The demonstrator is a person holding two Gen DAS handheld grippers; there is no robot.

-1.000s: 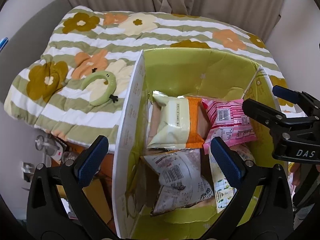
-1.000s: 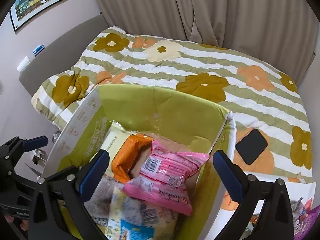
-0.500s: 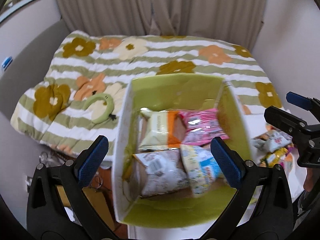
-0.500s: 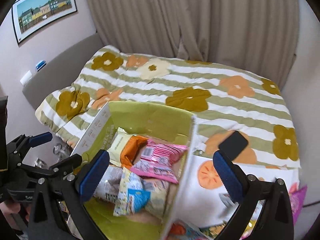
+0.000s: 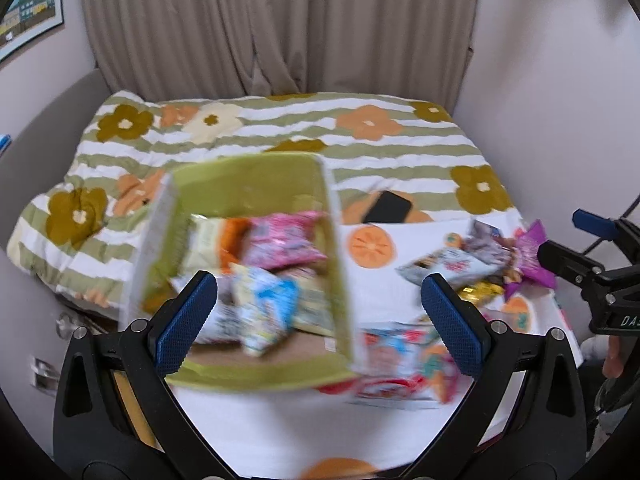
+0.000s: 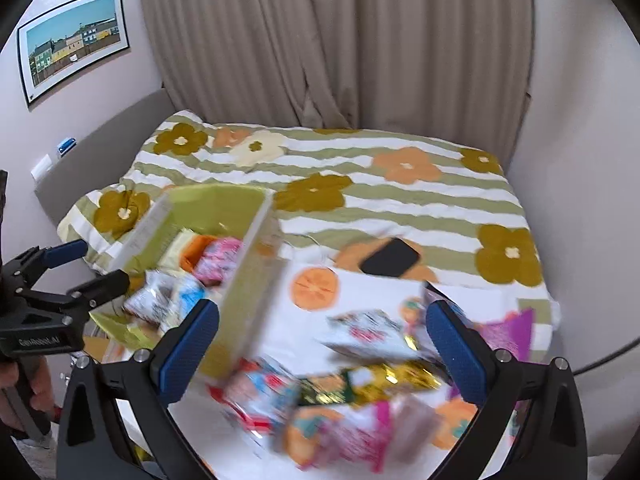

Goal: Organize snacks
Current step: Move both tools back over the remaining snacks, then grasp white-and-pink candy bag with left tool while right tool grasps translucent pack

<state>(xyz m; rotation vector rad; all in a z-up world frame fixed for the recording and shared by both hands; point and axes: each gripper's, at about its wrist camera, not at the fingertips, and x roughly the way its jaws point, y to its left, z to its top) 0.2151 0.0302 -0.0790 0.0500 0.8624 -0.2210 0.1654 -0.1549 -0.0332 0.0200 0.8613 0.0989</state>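
Note:
A green box stands on a white cloth with orange prints and holds several snack packets, among them a pink one and a blue-white one. It also shows in the right wrist view. Loose packets lie on the cloth to its right, including a purple one and a gold one. My left gripper is open and empty above the box's right wall. My right gripper is open and empty above the loose packets. Both views are blurred.
A bed with a striped floral quilt lies behind. A black phone rests on the quilt by the cloth's far edge. Curtains hang behind, walls close in on the right, and a picture hangs at the left.
Both grippers have pulled back and swung right from over the box. The box now sits smaller and to the left, and the loose packets on the cloth have come into view.

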